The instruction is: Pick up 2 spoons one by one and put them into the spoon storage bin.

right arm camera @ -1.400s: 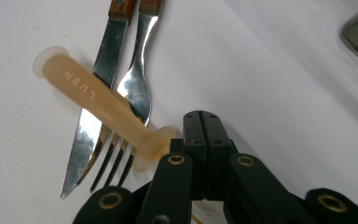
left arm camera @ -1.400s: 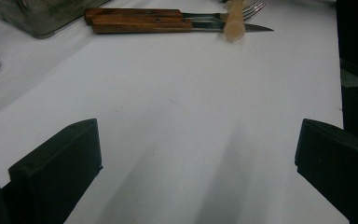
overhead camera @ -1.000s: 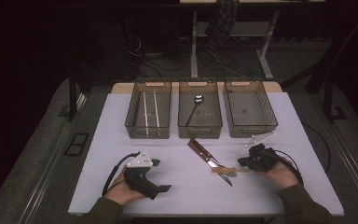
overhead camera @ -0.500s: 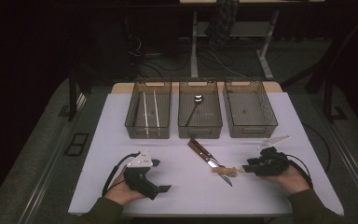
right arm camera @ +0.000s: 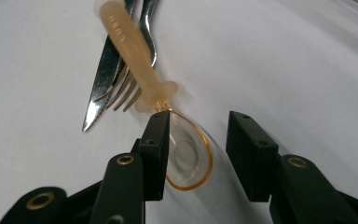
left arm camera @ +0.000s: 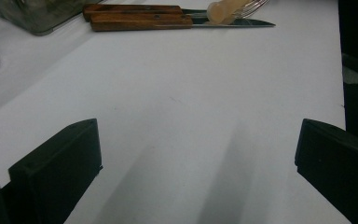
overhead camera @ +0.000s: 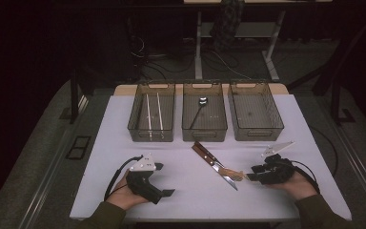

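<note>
Right tool jaws just opening, straddling amber spoon bowl, no pinch; spoon on worktop at 3 o'clock of knife. Left tool open, empty. Risk: bowl skids off fork on closing.

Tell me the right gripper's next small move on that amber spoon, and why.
Probably shift the right gripper sideways to centre the amber spoon, then close. Its jaws have just been opening and press nothing; the bowl lies between them against one jaw, and the handle rests across the fork and knife.
</note>
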Demonstrator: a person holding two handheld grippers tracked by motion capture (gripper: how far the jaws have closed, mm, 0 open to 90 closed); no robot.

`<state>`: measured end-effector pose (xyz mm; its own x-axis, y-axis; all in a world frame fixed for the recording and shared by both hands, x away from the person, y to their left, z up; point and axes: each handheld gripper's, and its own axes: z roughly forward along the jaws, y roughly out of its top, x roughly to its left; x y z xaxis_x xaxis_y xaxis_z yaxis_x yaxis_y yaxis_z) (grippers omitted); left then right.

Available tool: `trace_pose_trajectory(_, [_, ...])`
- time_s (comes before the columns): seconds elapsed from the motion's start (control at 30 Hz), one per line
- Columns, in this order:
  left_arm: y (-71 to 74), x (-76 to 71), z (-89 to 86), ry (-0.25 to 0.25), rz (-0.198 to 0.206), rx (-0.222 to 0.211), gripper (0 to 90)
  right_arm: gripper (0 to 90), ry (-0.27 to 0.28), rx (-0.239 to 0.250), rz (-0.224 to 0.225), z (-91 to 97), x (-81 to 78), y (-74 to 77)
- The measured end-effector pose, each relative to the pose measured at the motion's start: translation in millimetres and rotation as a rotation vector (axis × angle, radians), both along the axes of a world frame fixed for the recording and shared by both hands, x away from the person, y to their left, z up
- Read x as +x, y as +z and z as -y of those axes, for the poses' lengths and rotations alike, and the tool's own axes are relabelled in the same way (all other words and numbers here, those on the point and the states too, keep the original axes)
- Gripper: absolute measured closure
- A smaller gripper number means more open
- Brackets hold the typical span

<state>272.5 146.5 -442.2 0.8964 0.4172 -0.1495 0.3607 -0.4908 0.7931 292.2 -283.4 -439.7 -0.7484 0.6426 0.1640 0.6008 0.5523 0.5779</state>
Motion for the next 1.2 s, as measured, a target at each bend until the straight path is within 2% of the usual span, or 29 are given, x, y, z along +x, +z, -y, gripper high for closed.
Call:
trace_pose_trajectory(0.17, [0.0,-0.3,0.4,-0.002,0.001,0.005,0.0,64.5,0.032,-0.053,0.033,-4.5,-2.7,1.4])
trace_pose_trajectory(0.3, [-0.2,-0.1,0.5,-0.004,0.001,0.007,0.0,75.9,0.068,-0.038,0.022,-5.4,-3.7,1.2])
trace_pose_trajectory(0.5, [-0.2,-0.3,0.7,-0.004,0.001,0.009,0.0,81.1,0.085,-0.018,0.014,-5.7,-6.2,0.6])
trace_pose_trajectory(0.67, [0.1,-0.6,0.9,-0.003,0.003,0.007,0.0,83.1,0.108,-0.016,0.031,-4.5,-7.0,0.8])
trace_pose_trajectory(0.93, [0.7,-1.0,0.7,-0.005,0.004,0.004,0.0,84.1,0.111,-0.019,0.052,-5.4,-7.0,2.5])
trace_pose_trajectory(1.0, [0.9,-1.0,0.5,-0.006,0.004,0.003,0.0,84.2,0.107,-0.024,0.072,-5.7,-7.3,4.0])
trace_pose_trajectory(1.2, [0.8,-0.9,0.6,-0.008,0.003,0.001,0.0,84.3,0.086,-0.001,0.095,-2.1,-6.4,9.9])
